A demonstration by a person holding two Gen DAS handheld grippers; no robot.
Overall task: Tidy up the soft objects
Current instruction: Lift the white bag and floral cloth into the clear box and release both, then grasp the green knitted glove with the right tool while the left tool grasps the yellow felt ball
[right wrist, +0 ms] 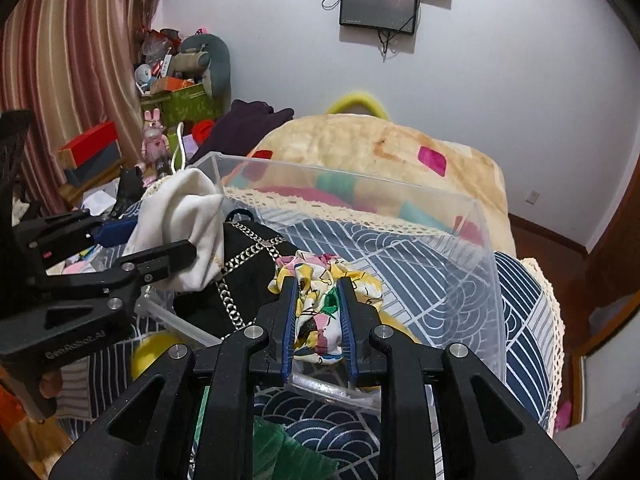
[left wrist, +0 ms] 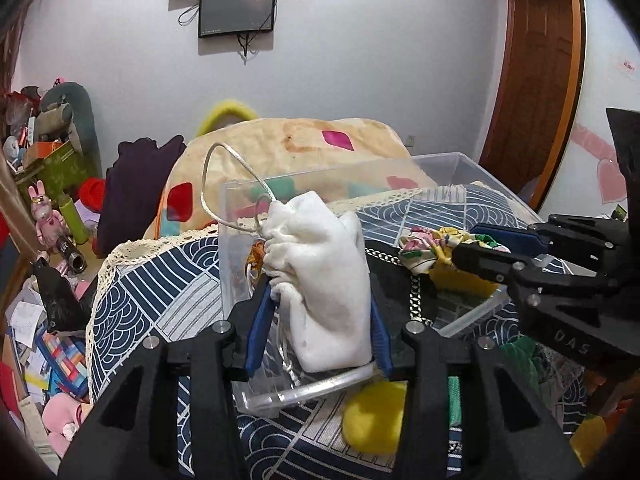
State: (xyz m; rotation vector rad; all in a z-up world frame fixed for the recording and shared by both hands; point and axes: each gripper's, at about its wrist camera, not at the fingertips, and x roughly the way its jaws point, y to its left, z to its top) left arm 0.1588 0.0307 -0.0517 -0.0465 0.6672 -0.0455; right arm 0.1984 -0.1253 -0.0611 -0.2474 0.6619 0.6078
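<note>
My left gripper (left wrist: 316,300) is shut on a white drawstring pouch (left wrist: 320,280) with a silver cord loop, held over the near left corner of a clear plastic bin (left wrist: 448,164). The pouch also shows in the right wrist view (right wrist: 180,216). My right gripper (right wrist: 318,284) is shut on a floral patterned cloth (right wrist: 320,320) over the bin's near side; it also shows in the left wrist view (left wrist: 432,248). Inside the bin (right wrist: 480,248) lies a black bag with a chain strap (right wrist: 240,264).
The bin stands on a navy patterned cloth with lace trim (left wrist: 160,288). A yellow soft ball (left wrist: 376,420) and green fabric (right wrist: 280,452) lie in front of the bin. A beige patterned quilt (right wrist: 380,152) lies behind. Clutter and toys (left wrist: 48,216) fill the left.
</note>
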